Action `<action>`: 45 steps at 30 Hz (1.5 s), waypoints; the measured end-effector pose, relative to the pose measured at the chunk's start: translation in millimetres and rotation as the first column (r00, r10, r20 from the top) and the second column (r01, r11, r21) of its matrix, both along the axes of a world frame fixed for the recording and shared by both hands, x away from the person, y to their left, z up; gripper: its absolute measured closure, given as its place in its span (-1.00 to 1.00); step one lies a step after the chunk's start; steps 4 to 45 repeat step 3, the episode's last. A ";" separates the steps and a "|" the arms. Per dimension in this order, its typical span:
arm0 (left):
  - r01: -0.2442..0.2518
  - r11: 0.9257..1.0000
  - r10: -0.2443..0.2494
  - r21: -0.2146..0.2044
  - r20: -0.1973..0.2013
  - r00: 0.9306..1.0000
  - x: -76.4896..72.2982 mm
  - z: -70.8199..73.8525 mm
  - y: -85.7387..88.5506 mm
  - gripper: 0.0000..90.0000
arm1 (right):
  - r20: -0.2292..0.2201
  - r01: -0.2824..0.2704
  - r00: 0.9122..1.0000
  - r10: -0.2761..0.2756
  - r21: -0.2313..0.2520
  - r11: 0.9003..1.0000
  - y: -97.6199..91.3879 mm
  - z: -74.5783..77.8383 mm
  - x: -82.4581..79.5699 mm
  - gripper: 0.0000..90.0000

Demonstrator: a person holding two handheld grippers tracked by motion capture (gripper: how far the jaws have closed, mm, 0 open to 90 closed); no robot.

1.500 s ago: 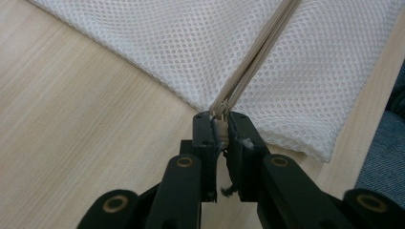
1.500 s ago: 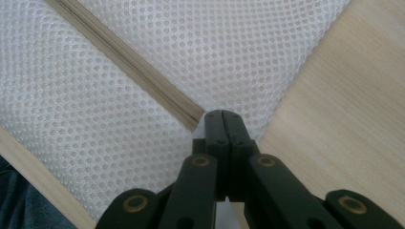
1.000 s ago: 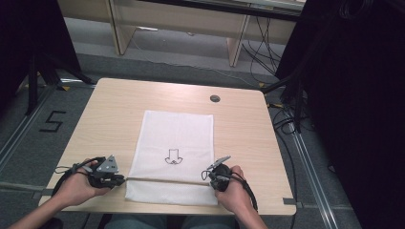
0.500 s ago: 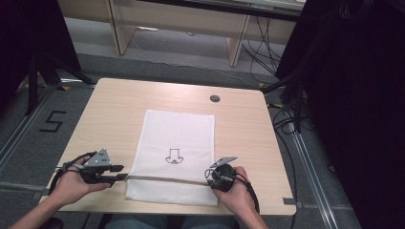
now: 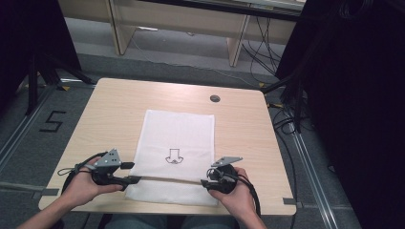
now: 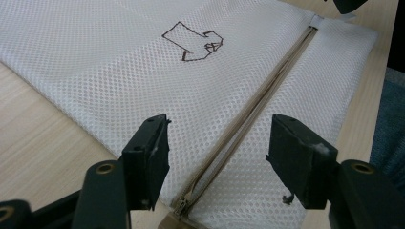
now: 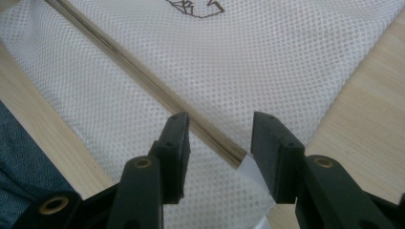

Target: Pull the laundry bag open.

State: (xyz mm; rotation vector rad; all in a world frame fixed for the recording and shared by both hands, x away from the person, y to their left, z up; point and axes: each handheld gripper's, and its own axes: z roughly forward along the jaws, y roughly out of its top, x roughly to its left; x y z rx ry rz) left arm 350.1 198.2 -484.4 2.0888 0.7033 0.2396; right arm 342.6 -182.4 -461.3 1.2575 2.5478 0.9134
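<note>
My left gripper (image 5: 131, 173) and right gripper (image 5: 204, 178) lie low at the near ends of the mesh bag's (image 5: 176, 138) zipper (image 5: 165, 179), jaws just opened, pointing inward, gripping nothing.

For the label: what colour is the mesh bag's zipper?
Tan zipper, clearest in the left gripper view.

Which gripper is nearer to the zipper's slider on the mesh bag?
Left. The left gripper has its open jaws astride the slider at the mesh bag's left end; the right gripper, also open, sits at the zipper's opposite end.
</note>
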 end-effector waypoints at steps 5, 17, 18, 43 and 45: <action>-0.034 0.999 0.034 -0.019 -0.001 0.999 1.1 -0.9 4.9 -0.14 | -0.004 0.008 1.000 -0.008 0.011 1.000 -2.5 -1.4 1.3 0.30; -0.034 0.999 0.034 -0.019 -0.001 0.999 1.1 -0.9 4.9 -0.14 | -0.004 0.008 1.000 -0.008 0.011 1.000 -2.5 -1.4 1.3 0.30; -0.034 0.999 0.034 -0.019 -0.001 0.999 1.1 -0.9 4.9 -0.14 | -0.004 0.008 1.000 -0.008 0.011 1.000 -2.5 -1.4 1.3 0.30; -0.034 0.999 0.034 -0.019 -0.001 0.999 1.1 -0.9 4.9 -0.14 | -0.004 0.008 1.000 -0.008 0.011 1.000 -2.5 -1.4 1.3 0.30; -0.034 0.999 0.034 -0.019 -0.001 0.999 1.1 -0.9 4.9 -0.14 | -0.004 0.008 1.000 -0.008 0.011 1.000 -2.5 -1.4 1.3 0.30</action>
